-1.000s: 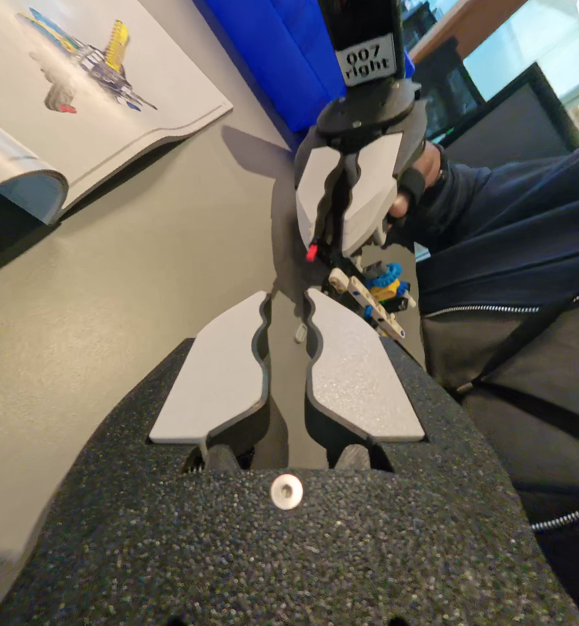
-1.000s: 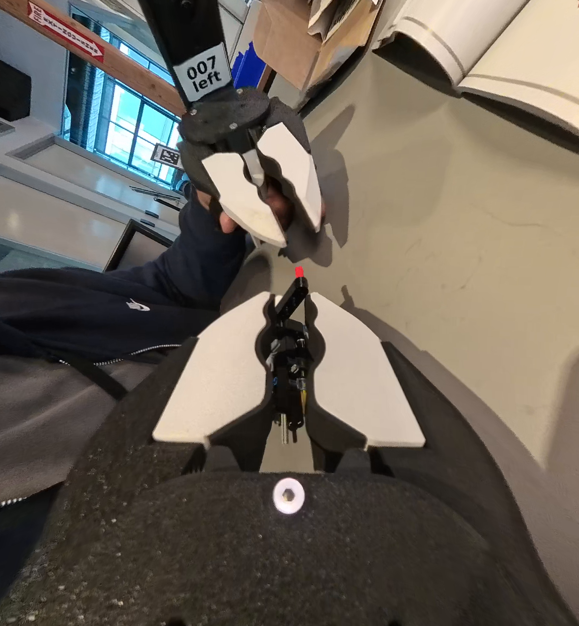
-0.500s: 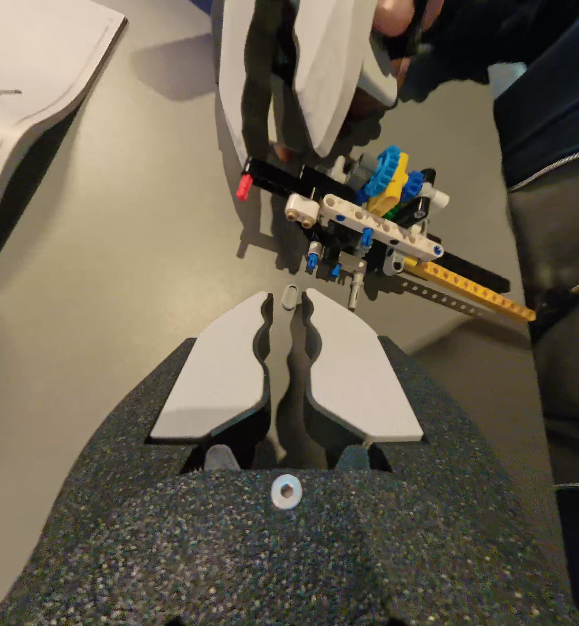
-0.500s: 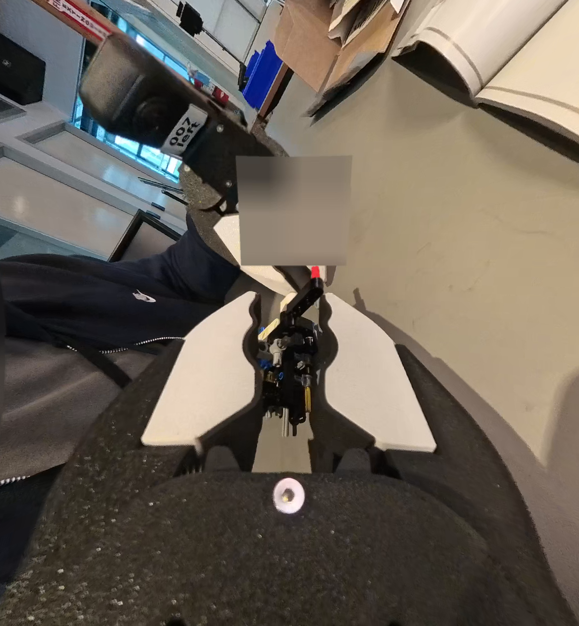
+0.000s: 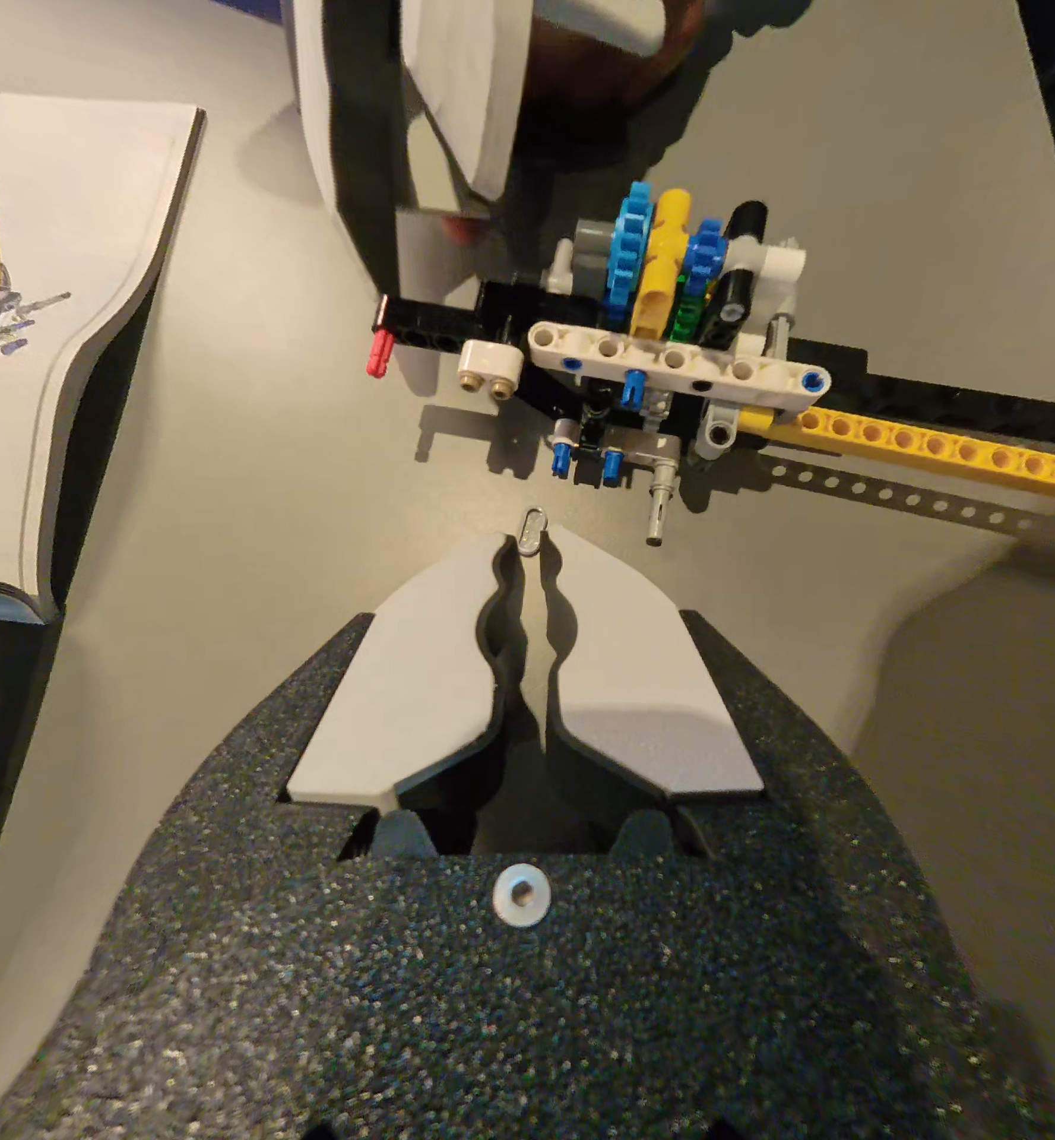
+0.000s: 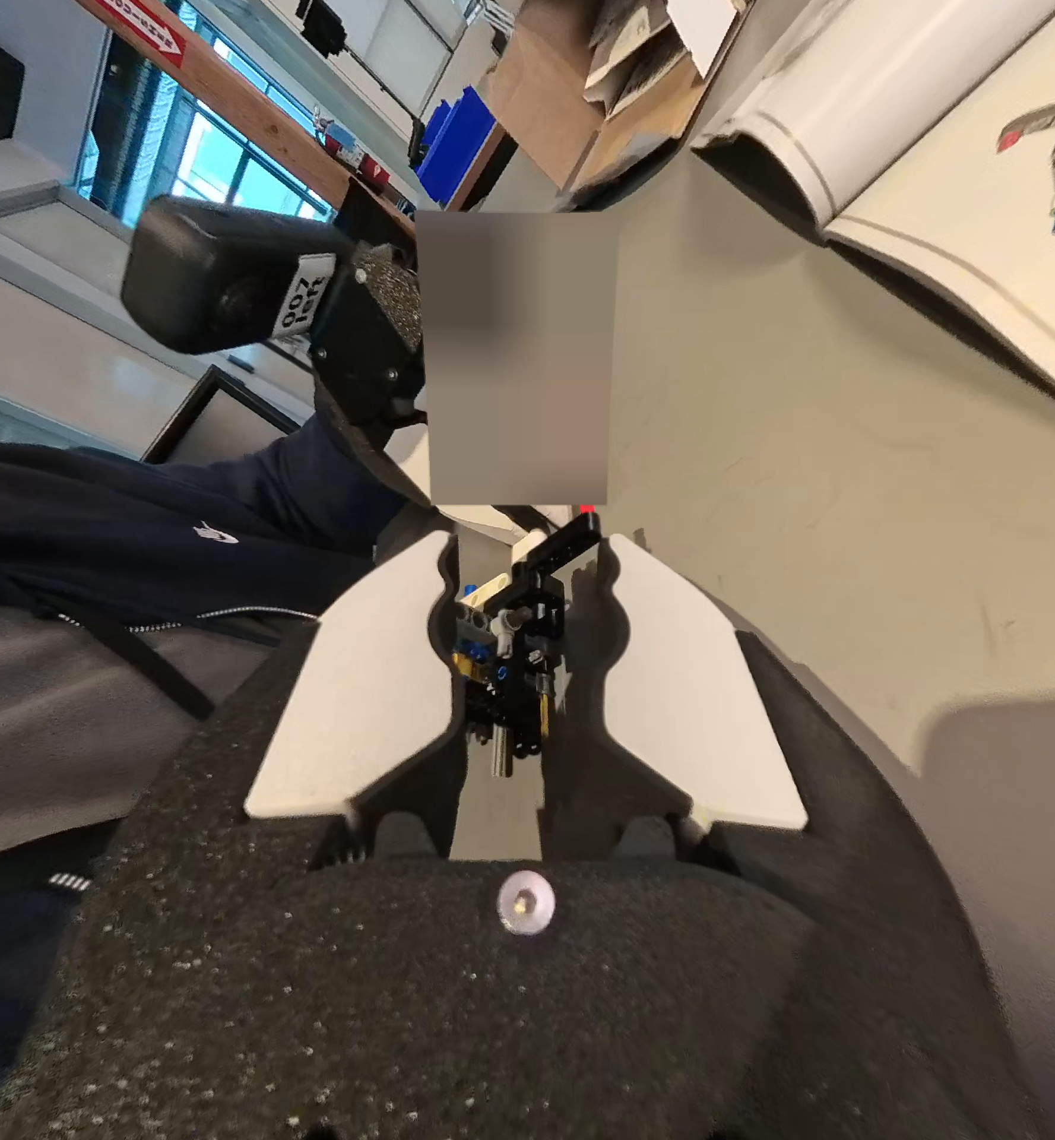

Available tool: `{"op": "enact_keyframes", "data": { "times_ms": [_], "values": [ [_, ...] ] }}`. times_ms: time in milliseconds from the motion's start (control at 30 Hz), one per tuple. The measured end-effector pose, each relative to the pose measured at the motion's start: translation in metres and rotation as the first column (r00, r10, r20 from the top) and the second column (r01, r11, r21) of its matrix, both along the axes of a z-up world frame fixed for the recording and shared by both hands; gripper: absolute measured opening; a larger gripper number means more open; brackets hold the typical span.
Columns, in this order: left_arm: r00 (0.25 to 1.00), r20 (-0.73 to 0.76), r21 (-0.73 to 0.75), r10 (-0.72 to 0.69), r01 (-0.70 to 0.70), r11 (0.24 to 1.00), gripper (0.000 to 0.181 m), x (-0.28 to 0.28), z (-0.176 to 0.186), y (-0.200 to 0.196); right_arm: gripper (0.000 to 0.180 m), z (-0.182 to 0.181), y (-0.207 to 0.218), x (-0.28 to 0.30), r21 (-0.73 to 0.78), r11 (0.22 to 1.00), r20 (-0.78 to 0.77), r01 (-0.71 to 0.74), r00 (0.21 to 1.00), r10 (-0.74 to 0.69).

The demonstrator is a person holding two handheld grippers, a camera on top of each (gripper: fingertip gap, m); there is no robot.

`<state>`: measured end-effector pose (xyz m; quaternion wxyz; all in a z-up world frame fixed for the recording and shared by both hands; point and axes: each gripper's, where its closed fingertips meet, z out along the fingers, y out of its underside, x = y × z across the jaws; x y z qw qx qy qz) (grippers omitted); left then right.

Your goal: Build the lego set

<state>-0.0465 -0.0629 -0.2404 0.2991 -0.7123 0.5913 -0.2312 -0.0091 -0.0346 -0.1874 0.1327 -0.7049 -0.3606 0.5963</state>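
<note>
In the left wrist view, the left tongs (image 5: 532, 543) are seen nearly closed, pinching a small grey oblong piece (image 5: 531, 532) at their very tips, just above the grey surface (image 5: 265, 493). The lego model (image 5: 654, 345) is found at about one o'clock from those tips, close to the small piece but apart from it; it is made up of a black beam with a red pin (image 5: 379, 359) at its left end, a white holed beam, blue gears, a yellow cylinder, and a long yellow holed beam (image 5: 944, 447) reaching off toward three o'clock. The black beam's left end is held from twelve o'clock by the right tongs (image 5: 426, 203). In the right wrist view, the right tongs (image 6: 528, 543) are seen parted to the width of the model (image 6: 512, 648), which is gripped between the jaws and seen end-on. An open instruction booklet (image 5: 68, 296) is laid on the surface at nine o'clock in the left view and at two o'clock (image 6: 944, 203) in the right view. Cardboard boxes (image 6: 580, 92) are seen at twelve o'clock beyond the surface.
</note>
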Motion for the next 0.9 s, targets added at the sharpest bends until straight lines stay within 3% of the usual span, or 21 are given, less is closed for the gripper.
{"op": "enact_keyframes", "data": {
  "times_ms": [167, 333, 500, 700, 800, 900],
  "values": [
    [0.999, 0.045, -0.054, 0.027, -0.025, 0.998, 0.006, 0.000, 0.004, 0.003, 0.043, 0.011, 0.007, 0.007, 0.121, 0.992, -0.042, 0.021, 0.999, -0.016],
    [0.952, 0.280, -0.135, 0.121, -0.086, 0.987, 0.007, 0.003, 0.041, 0.014, 0.040, 0.032, 0.000, 0.007, 0.304, 0.953, -0.090, 0.007, 0.996, 0.021],
    [0.729, 0.602, -0.337, 0.327, -0.139, 0.931, 0.006, 0.003, 0.098, 0.036, 0.037, 0.058, 0.002, 0.002, 0.517, 0.853, -0.163, 0.066, 0.986, 0.023],
    [0.429, 0.760, -0.532, 0.488, -0.021, 0.847, 0.006, -0.002, 0.128, 0.050, 0.033, 0.080, 0.024, -0.018, 0.814, 0.544, -0.205, 0.205, 0.977, -0.060],
    [0.357, 0.779, -0.556, 0.517, 0.010, 0.831, 0.005, -0.006, 0.131, 0.054, 0.038, 0.083, 0.035, -0.032, 0.886, 0.390, -0.238, 0.253, 0.967, -0.087],
    [0.331, 0.797, -0.532, 0.505, -0.008, 0.846, 0.005, -0.009, 0.134, 0.056, 0.045, 0.086, 0.031, -0.043, 0.873, 0.391, -0.292, 0.290, 0.955, -0.058]
  ]
}}
